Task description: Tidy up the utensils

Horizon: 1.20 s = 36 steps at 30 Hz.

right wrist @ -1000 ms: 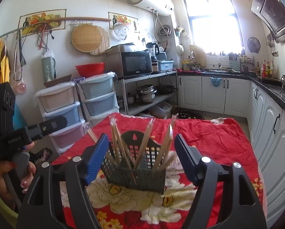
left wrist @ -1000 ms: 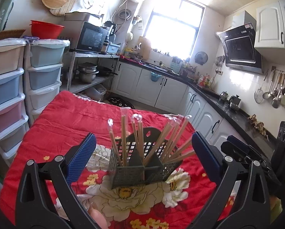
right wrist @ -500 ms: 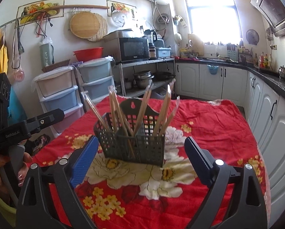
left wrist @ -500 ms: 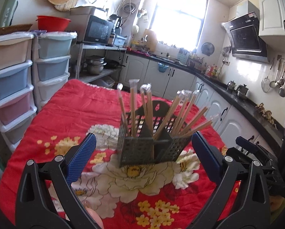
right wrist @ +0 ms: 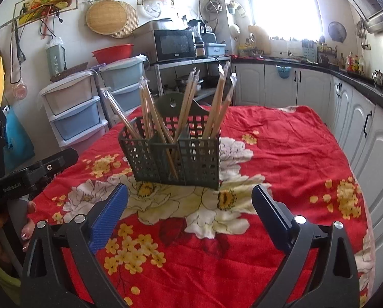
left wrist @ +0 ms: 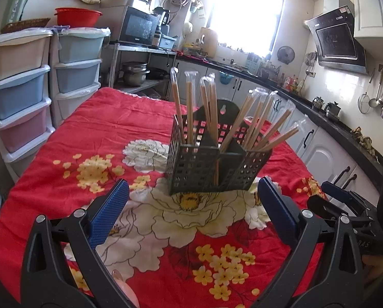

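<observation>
A dark green mesh utensil holder (left wrist: pixel 212 169) stands upright on the red flowered tablecloth (left wrist: pixel 96 133). Several wrapped pairs of wooden chopsticks (left wrist: pixel 242 125) stand in its compartments, leaning outward. It also shows in the right wrist view (right wrist: pixel 176 159) with the chopsticks (right wrist: pixel 186 102). My left gripper (left wrist: pixel 191 213) is open and empty, a short way in front of the holder. My right gripper (right wrist: pixel 188 213) is open and empty, also a little short of the holder. The right gripper shows at the right edge of the left wrist view (left wrist: pixel 345 205). The left gripper shows at the left edge of the right wrist view (right wrist: pixel 29 174).
Stacked plastic drawers (left wrist: pixel 19 95) stand left of the table. A metal shelf with a microwave (left wrist: pixel 137 28) and pots is behind it. White cabinets and a dark counter (left wrist: pixel 327 118) run along the right.
Both grippers have pulled back from the holder, which stood between their fingers a second ago. The holder stays on the cloth. The right gripper's jaws have opened wider.
</observation>
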Available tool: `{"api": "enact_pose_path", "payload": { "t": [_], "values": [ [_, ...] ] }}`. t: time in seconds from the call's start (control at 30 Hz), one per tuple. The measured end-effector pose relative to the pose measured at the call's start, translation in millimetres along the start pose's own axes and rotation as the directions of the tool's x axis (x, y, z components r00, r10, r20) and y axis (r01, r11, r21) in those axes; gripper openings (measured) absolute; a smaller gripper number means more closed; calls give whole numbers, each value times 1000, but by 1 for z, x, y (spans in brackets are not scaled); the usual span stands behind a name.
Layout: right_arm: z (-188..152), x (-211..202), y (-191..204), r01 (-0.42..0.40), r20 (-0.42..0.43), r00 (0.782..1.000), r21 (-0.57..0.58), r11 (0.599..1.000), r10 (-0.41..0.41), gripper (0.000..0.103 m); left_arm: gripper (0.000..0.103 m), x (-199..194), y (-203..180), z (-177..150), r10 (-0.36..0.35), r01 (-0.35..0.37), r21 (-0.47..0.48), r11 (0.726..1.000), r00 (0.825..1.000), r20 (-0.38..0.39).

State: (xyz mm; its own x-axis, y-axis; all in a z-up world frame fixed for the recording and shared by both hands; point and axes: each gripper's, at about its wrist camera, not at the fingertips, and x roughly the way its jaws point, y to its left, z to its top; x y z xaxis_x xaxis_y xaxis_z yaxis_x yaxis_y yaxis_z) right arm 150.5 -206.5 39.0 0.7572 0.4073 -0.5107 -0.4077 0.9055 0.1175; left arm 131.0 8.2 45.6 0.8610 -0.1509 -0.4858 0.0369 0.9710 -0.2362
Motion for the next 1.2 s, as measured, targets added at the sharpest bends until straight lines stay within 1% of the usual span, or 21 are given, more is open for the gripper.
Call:
{"api": "enact_pose_path", "payload": {
  "t": [0.13,0.27,0.4,0.57,0.7,0.87,0.93,1.03,1.1,1.13,1.2],
  "values": [
    [-7,4,-2,7,-25,1000,6,1000,-7,94,92,2,0,-10,5,-5,2,1000,1000,-5],
    [-16,6,-3,19,-32,999,14,1000,-18,94,92,4,0,-20,17,-17,10,1000,1000,1],
    [-24,10,-2,18,-41,999,23,1000,-17,95,92,5,-1,-30,23,-23,19,1000,1000,17],
    [-33,12,3,28,-31,999,10,1000,-27,95,92,0,-3,-37,26,-28,31,999,998,60],
    [-35,5,3,49,31,998,3,999,-49,95,92,-3,-5,-39,30,-35,45,998,995,94],
    [-37,-7,4,78,142,987,-3,997,-77,96,92,-7,-6,-40,34,-42,52,998,989,143],
    [-39,-16,5,99,217,972,-18,995,-93,96,92,-11,-9,-42,37,-50,72,996,983,180],
    [-42,-25,6,103,294,951,-17,995,-93,96,92,-14,-13,-45,40,-61,94,994,975,218],
    [-43,-28,7,110,326,941,-29,994,-94,96,92,-14,-13,-46,41,-65,97,993,973,228],
    [-44,-29,8,129,347,931,-35,991,-108,96,92,-14,-13,-46,42,-66,98,993,973,227],
    [-46,-30,8,143,362,925,-37,989,-120,96,92,-13,-14,-47,49,-73,97,993,973,225]
  ]
}}
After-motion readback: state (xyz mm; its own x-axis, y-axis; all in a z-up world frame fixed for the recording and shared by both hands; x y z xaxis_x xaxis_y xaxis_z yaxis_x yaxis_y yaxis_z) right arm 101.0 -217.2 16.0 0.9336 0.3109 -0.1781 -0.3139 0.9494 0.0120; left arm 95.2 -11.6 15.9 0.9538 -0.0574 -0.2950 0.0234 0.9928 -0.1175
